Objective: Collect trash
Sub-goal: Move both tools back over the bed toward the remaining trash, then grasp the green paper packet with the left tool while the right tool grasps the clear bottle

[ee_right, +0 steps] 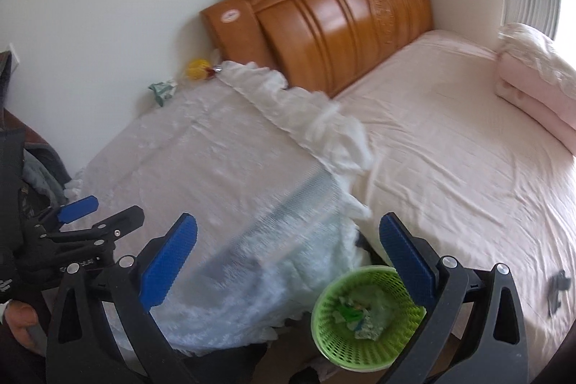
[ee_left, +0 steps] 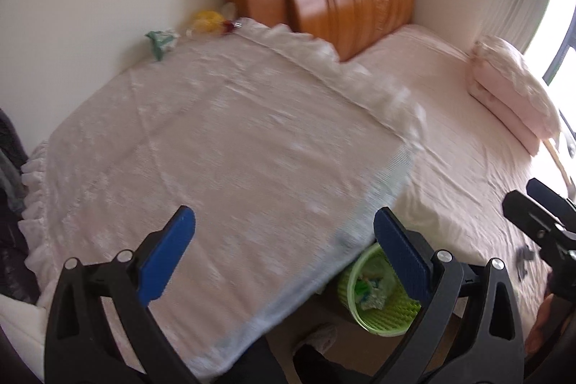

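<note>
A green mesh waste basket (ee_right: 363, 315) stands on the floor between a covered table and the bed, with scraps of trash inside; it also shows in the left wrist view (ee_left: 378, 294). A crumpled green-white wrapper (ee_left: 161, 40) and a yellow wrapper (ee_left: 206, 21) lie at the table's far edge by the wall; both show in the right wrist view, the green-white wrapper (ee_right: 162, 90) and the yellow wrapper (ee_right: 197, 68). A small dark scrap (ee_right: 557, 290) lies on the bed. My left gripper (ee_left: 284, 251) is open and empty above the table. My right gripper (ee_right: 288, 254) is open and empty above the basket.
The table wears a frilly white lace cloth (ee_right: 216, 161). The bed (ee_right: 450, 146) has a pink sheet, a wooden headboard (ee_right: 334, 24) and folded pink bedding (ee_right: 532, 85) near the window. Dark clothes (ee_right: 32, 175) sit at the left.
</note>
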`<state>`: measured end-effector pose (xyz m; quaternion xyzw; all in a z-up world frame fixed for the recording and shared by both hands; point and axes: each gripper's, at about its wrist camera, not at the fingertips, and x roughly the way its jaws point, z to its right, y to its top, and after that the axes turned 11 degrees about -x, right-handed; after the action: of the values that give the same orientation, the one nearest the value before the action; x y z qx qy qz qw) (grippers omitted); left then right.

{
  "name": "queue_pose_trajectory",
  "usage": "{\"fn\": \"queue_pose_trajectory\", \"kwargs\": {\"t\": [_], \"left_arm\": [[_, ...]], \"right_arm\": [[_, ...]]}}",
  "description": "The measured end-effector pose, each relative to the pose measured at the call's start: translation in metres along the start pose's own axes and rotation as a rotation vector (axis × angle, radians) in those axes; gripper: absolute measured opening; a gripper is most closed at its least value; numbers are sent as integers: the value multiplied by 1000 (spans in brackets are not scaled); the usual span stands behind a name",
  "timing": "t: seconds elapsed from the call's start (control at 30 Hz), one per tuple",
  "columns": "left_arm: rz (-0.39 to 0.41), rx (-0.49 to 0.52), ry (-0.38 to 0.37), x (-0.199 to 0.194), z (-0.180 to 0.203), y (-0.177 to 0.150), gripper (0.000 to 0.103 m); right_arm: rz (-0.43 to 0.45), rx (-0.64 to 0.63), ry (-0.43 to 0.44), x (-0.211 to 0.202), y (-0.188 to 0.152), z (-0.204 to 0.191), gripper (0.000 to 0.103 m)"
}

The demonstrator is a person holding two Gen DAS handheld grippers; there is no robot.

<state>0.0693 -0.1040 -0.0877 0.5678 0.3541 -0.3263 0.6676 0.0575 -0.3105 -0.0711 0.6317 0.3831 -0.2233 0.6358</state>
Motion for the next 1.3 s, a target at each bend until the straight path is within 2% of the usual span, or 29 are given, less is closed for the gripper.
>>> {"fn": "queue_pose_trajectory", "kwargs": {"t": [0.1,0.3,0.53,0.7,0.87,0.93,1.0,1.03,1.1,1.3], "left_arm": [[19,-17,31,13,-23,27,95],[72,-49,86,68,-82,111,95],[148,-144,144,183,-166,225,95],[161,-181,164,260,-201,281,95],[152,-190,149,300,-213,299,94],[159,-188,131,306,-211,305,88],[166,-172,122,311,-208,311,74],[170,-154,123,313,-204,314,71],[159,-138,118,316,-198,321,52],[160,-121,110,305,-197,318,51]], "right_arm": [[8,-9,11,24,26,-17,101],[-12,-8,38,88,84,-51,101],[-58,-64,32,185,142,-85,101],[-75,-84,37,223,159,-95,101],[-101,-97,35,243,162,-99,101],[-115,-94,40,248,162,-98,101],[-119,-99,45,253,164,-101,101],[-119,-102,46,254,165,-102,101],[-111,-117,56,257,169,-105,101],[-101,-237,95,285,199,-126,101]]}}
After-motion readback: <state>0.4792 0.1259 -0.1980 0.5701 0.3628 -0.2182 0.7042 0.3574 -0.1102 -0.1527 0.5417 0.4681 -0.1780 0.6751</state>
